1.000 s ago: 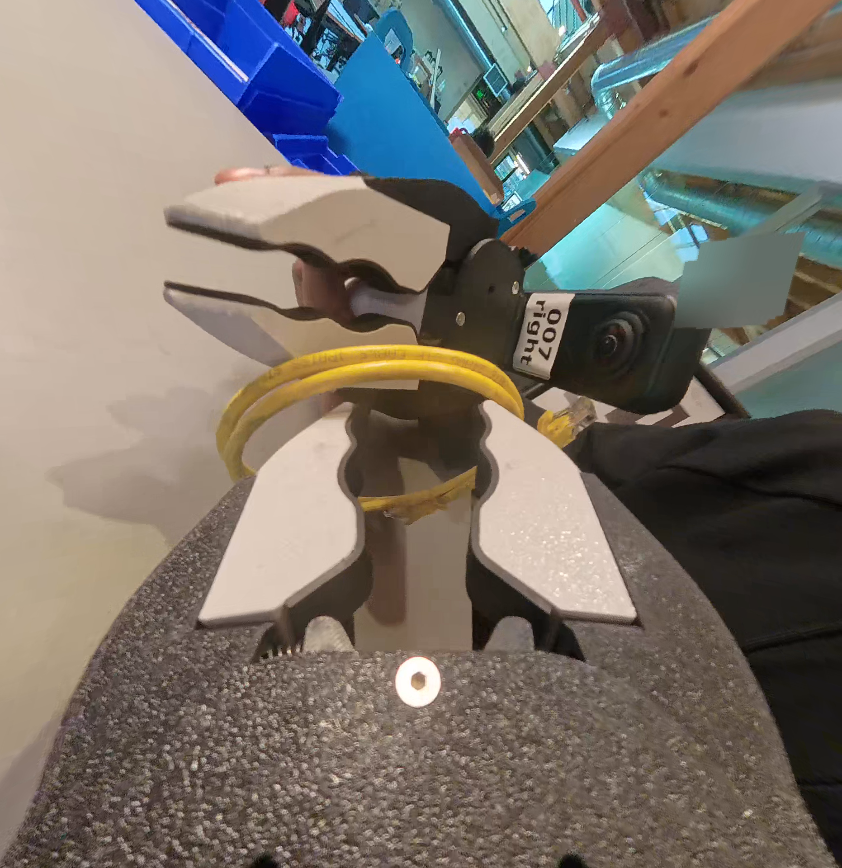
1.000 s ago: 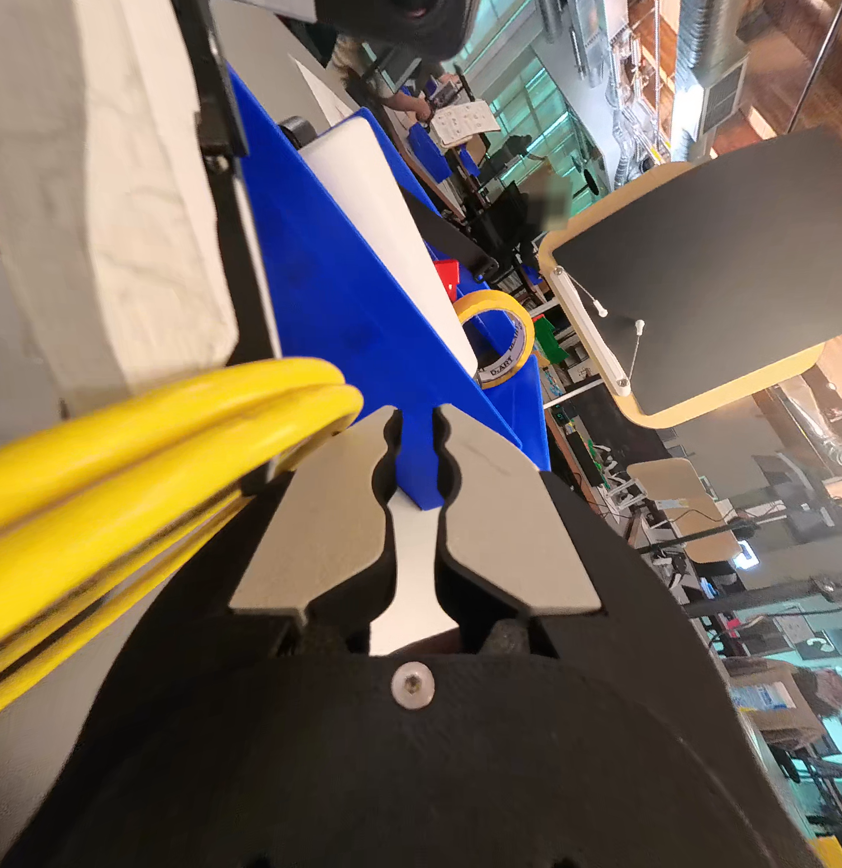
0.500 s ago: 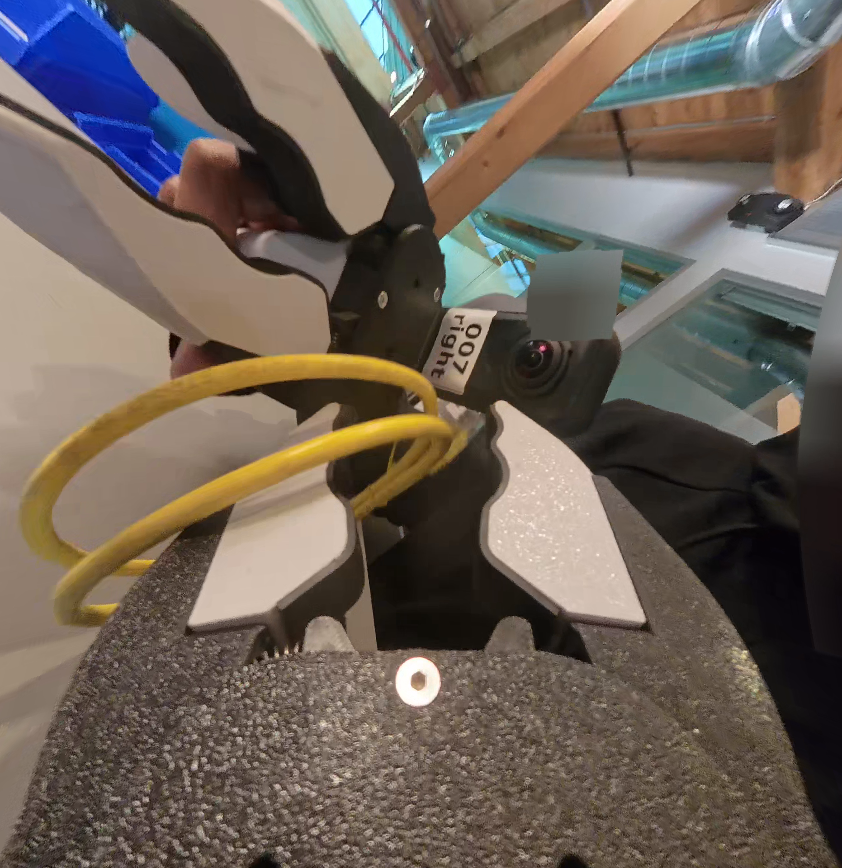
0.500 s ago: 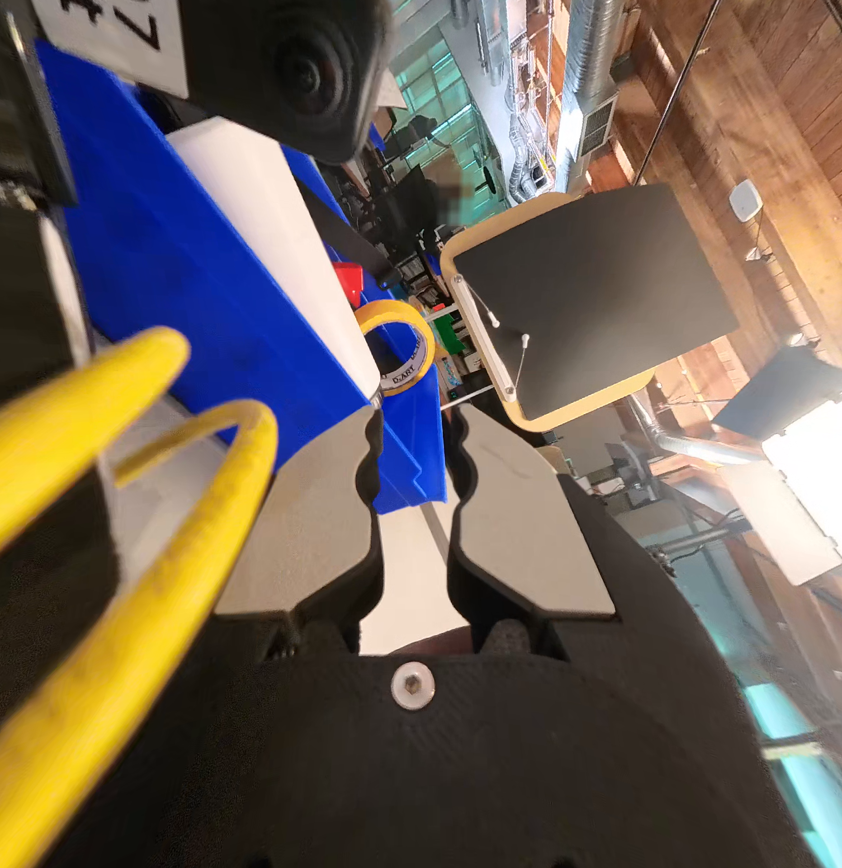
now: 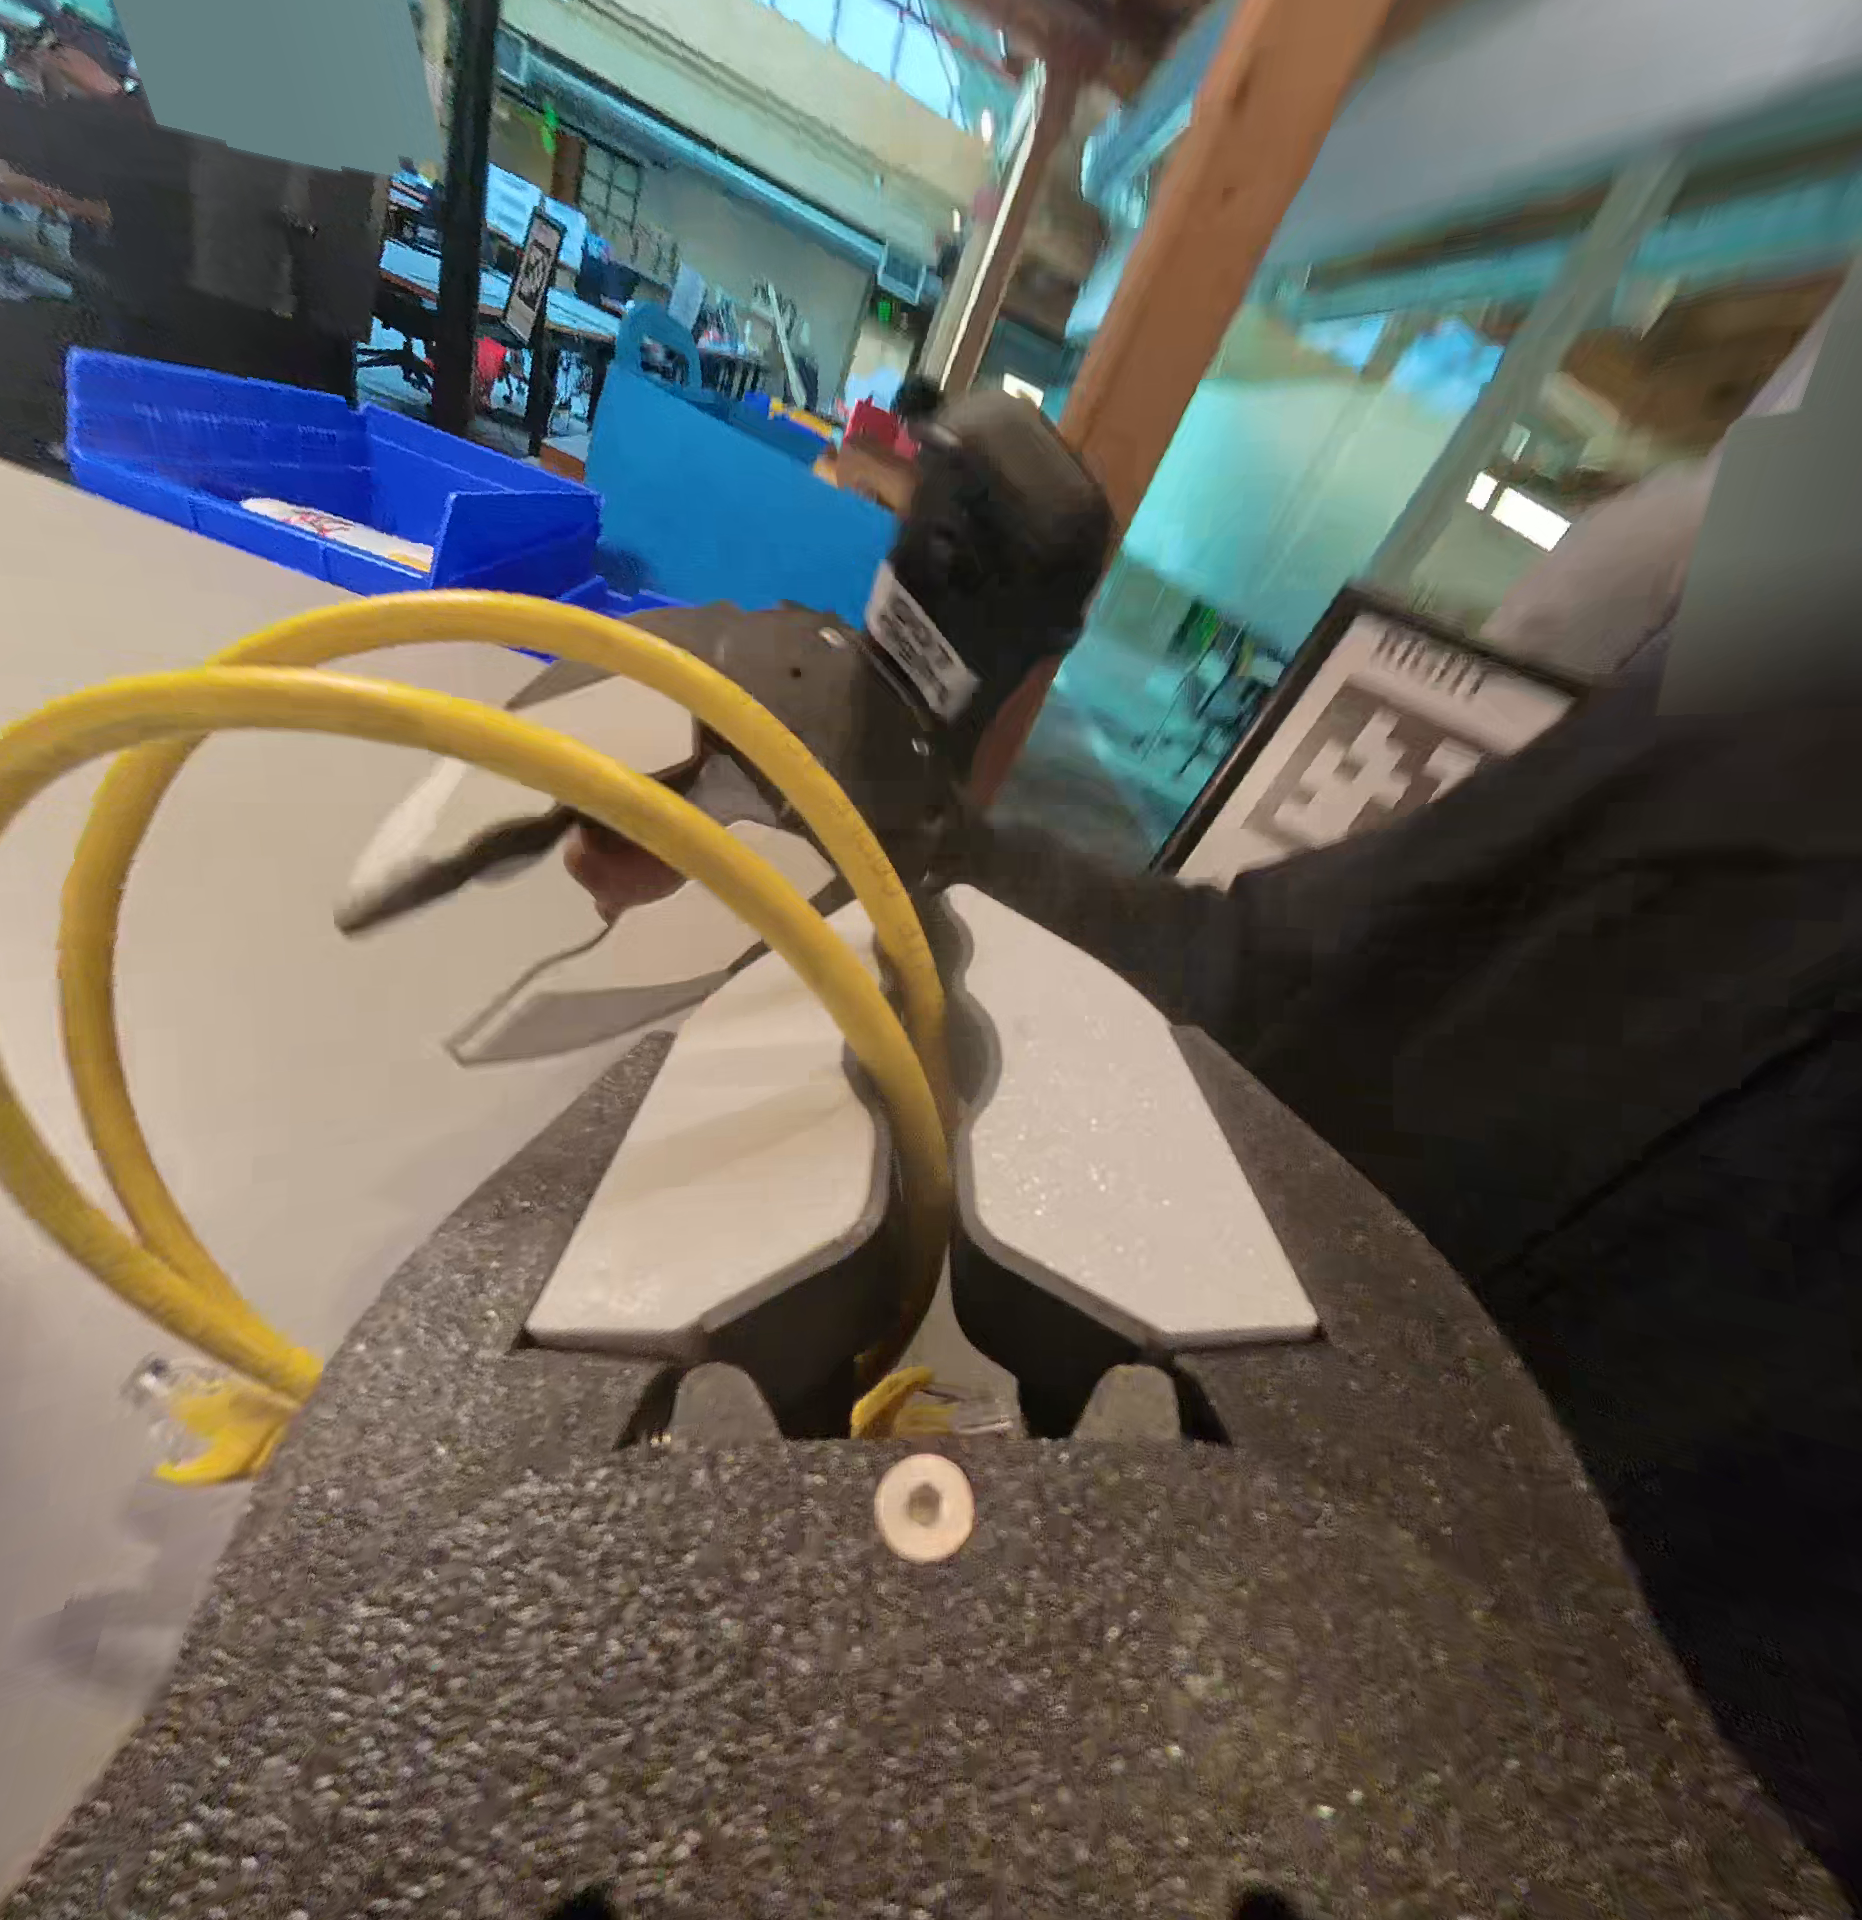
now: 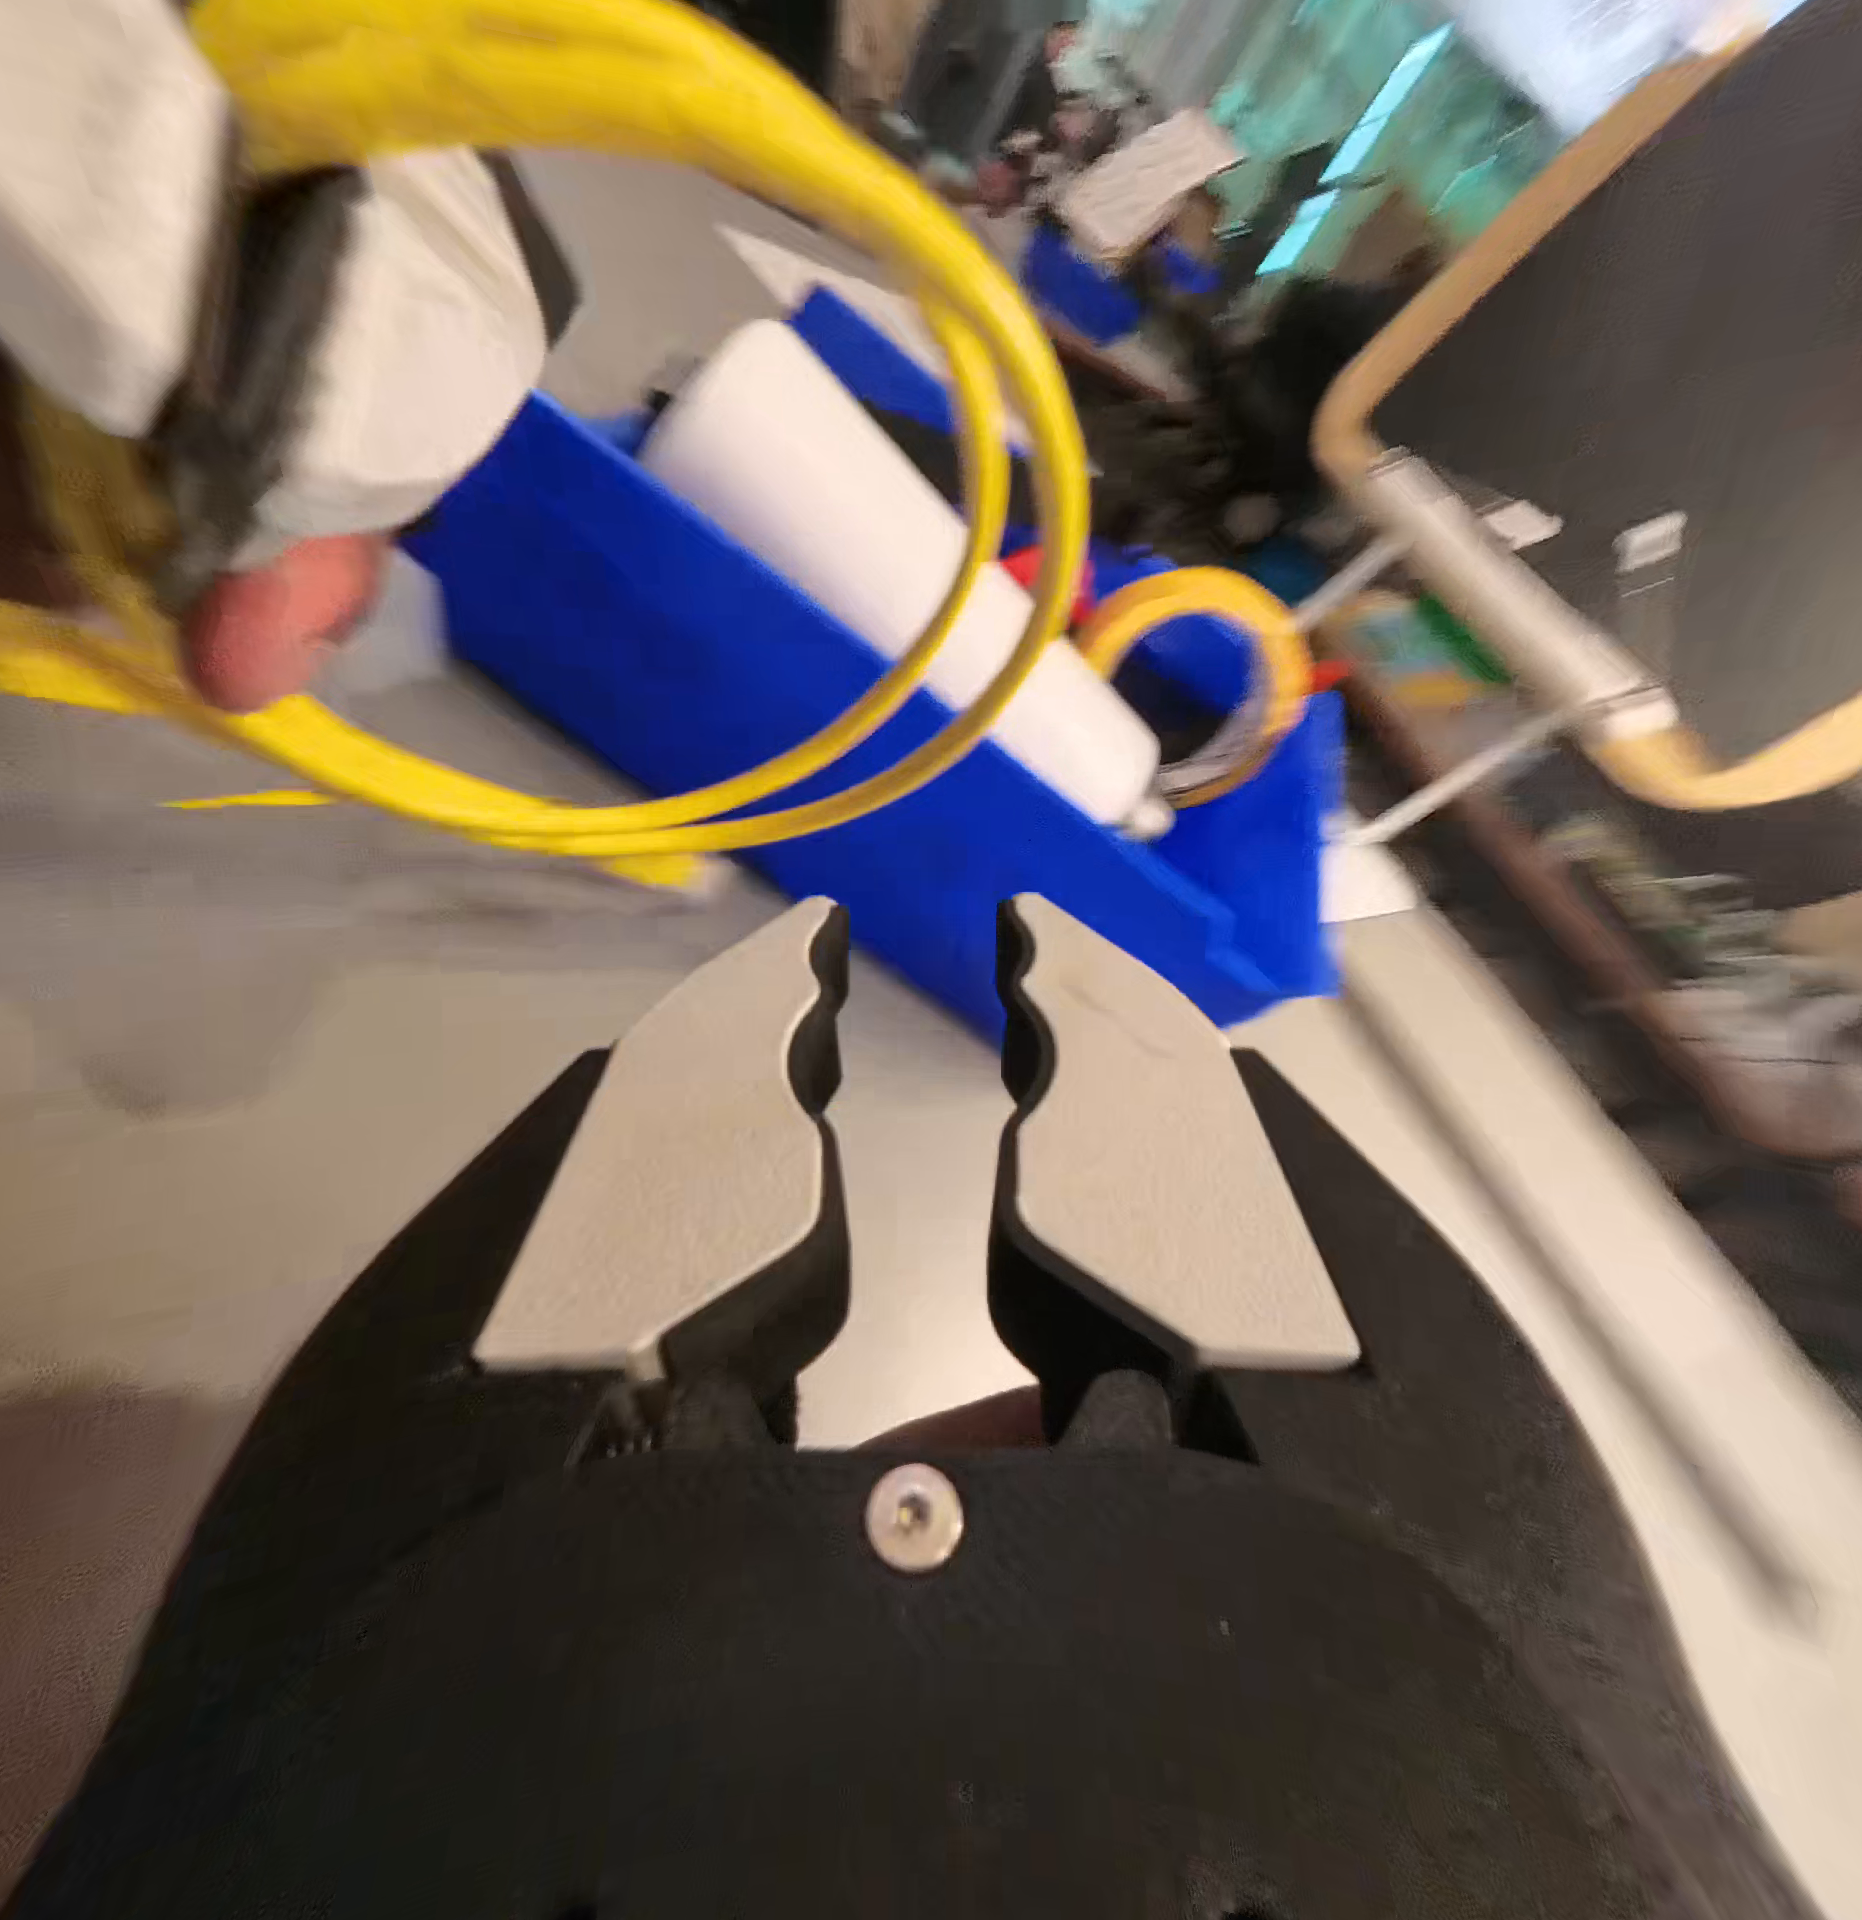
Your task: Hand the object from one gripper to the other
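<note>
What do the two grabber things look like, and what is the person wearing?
Each gripper has two flat pale grey fingers with wavy black inner edges and a silver screw behind them. The left gripper has a speckled dark grey body. The right gripper has a smooth black body, with a black camera and a white sticker seen from the left wrist view. The person's sleeve is black.

- The left wrist view was aimed close along its fingers toward the right gripper.
- The right wrist view was faced toward the blue bin.
- The yellow cable was shared by both views.
</note>
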`<action>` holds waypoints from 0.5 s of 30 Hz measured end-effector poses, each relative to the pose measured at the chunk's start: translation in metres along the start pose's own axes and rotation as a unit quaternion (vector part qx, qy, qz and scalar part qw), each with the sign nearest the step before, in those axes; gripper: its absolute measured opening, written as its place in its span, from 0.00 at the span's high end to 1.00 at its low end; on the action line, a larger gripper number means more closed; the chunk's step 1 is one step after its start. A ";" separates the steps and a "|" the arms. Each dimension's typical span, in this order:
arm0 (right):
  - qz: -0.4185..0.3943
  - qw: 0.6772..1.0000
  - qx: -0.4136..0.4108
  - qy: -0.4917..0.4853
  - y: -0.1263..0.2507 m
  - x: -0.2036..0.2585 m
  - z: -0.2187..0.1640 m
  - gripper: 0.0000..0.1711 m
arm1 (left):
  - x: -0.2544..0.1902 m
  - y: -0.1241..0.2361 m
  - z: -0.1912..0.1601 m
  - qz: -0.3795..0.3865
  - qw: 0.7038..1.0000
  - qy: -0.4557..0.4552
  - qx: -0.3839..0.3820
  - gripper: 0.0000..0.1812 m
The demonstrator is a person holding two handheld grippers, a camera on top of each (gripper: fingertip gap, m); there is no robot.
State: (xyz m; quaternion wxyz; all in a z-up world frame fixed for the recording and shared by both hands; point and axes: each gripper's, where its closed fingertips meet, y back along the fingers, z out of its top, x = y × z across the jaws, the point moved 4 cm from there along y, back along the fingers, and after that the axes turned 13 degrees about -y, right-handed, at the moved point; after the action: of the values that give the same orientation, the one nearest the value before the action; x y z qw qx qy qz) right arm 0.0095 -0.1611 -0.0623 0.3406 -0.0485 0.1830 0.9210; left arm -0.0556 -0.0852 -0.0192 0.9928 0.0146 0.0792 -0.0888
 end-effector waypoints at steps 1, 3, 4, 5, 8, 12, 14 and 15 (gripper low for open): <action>0.049 0.998 0.000 -0.050 0.000 0.005 -0.004 0.84 | -0.003 0.000 -0.003 0.003 0.998 -0.054 0.030 0.98; 0.088 0.989 -0.013 -0.115 -0.001 0.006 -0.006 0.82 | -0.012 -0.001 -0.012 -0.007 0.985 -0.151 0.082 0.98; 0.079 0.990 -0.023 -0.119 -0.002 0.003 -0.006 0.77 | -0.018 -0.001 -0.015 -0.022 0.980 -0.177 0.092 0.99; 0.069 0.991 -0.033 -0.111 -0.003 0.002 -0.006 0.72 | -0.024 -0.001 -0.017 -0.042 0.978 -0.186 0.089 0.99; 0.094 0.987 -0.046 -0.124 -0.008 0.010 -0.005 0.67 | -0.038 -0.001 -0.017 -0.110 0.980 -0.155 0.057 0.99; 0.147 0.979 -0.044 -0.137 -0.015 0.031 -0.004 0.82 | -0.050 -0.001 -0.020 -0.164 0.974 -0.152 0.029 0.99; 0.137 0.982 -0.040 -0.125 -0.015 0.031 -0.003 0.94 | -0.047 0.001 -0.022 -0.153 0.973 -0.166 0.041 0.99; 0.120 0.985 -0.042 -0.118 -0.014 0.026 -0.003 0.95 | -0.043 0.002 -0.022 -0.138 0.975 -0.167 0.049 0.94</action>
State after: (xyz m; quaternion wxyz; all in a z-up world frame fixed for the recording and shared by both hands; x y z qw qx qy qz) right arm -0.0014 -0.1367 -0.0744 0.2446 0.0681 0.1073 0.9612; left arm -0.1009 -0.0751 -0.0339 0.9682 0.0370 -0.0913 -0.2299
